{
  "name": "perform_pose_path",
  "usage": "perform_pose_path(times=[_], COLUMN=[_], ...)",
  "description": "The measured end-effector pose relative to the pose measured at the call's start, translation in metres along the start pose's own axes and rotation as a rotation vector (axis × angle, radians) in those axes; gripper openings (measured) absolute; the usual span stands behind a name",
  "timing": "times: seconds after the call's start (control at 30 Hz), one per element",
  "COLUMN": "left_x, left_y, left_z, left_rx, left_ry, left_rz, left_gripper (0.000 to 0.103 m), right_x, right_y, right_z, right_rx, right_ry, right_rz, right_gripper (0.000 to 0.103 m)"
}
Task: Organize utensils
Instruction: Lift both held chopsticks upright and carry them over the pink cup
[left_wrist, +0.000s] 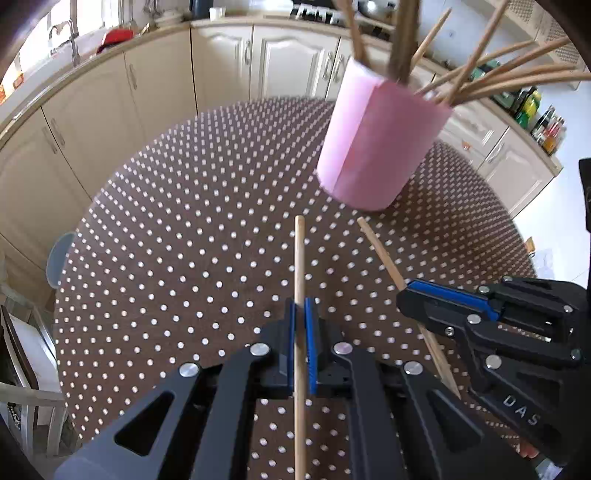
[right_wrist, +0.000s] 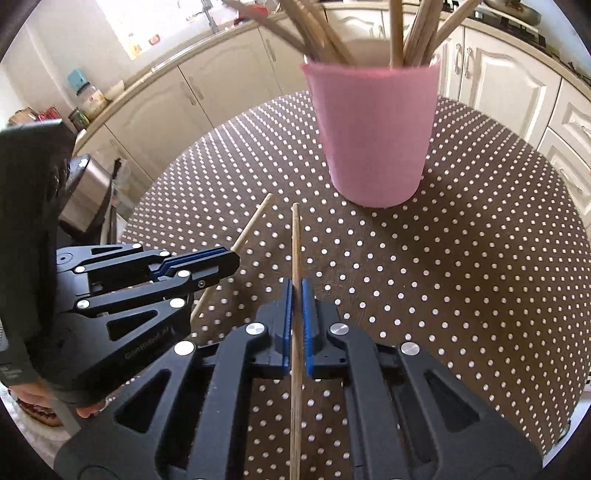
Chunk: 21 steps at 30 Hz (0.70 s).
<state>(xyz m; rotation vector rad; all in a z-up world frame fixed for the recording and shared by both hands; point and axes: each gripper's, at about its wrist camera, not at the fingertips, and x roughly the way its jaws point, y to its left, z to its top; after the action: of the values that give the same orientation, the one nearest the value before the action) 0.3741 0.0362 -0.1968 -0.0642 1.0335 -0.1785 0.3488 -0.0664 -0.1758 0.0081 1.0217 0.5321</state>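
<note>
A pink cup (left_wrist: 376, 144) holding several wooden sticks stands on the round dotted table (left_wrist: 177, 229); it also shows in the right wrist view (right_wrist: 376, 133). My left gripper (left_wrist: 303, 314) is shut on a wooden stick (left_wrist: 299, 258) that points toward the cup, held above the table. My right gripper (right_wrist: 297, 295) is shut on another wooden stick (right_wrist: 295, 243), also pointing at the cup. Each gripper shows in the other's view: the right one (left_wrist: 410, 291) with its stick (left_wrist: 380, 251), the left one (right_wrist: 232, 258) with its stick (right_wrist: 255, 221). Both stick tips stop short of the cup.
Cream kitchen cabinets (left_wrist: 221, 70) and a counter curve around behind the table. Bottles (left_wrist: 546, 129) stand on the counter at the right. A metal bin (right_wrist: 88, 188) stands on the floor to the left of the table.
</note>
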Motion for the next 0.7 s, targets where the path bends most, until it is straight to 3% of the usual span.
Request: perform_pose_path(times=[0.33,0.7], left_x=[-0.08,-0.167], left_y=[-0.029,-0.066], left_z=[-0.003,-0.034], left_rx=[0.05,0.123], left_ry=[-0.231,-0.468], left_rz=[-0.025,0.015], left_gripper=[0.006,0.006], right_x=[-0.094,-0.167], right_y=[-0.007,0.025], right_z=[-0.012,-0.012], right_rx=[-0.023,-0.06], right_ry=[-0.184,-0.395], right_rz=[0.048,0.052], right_gripper=[0.006,0.006])
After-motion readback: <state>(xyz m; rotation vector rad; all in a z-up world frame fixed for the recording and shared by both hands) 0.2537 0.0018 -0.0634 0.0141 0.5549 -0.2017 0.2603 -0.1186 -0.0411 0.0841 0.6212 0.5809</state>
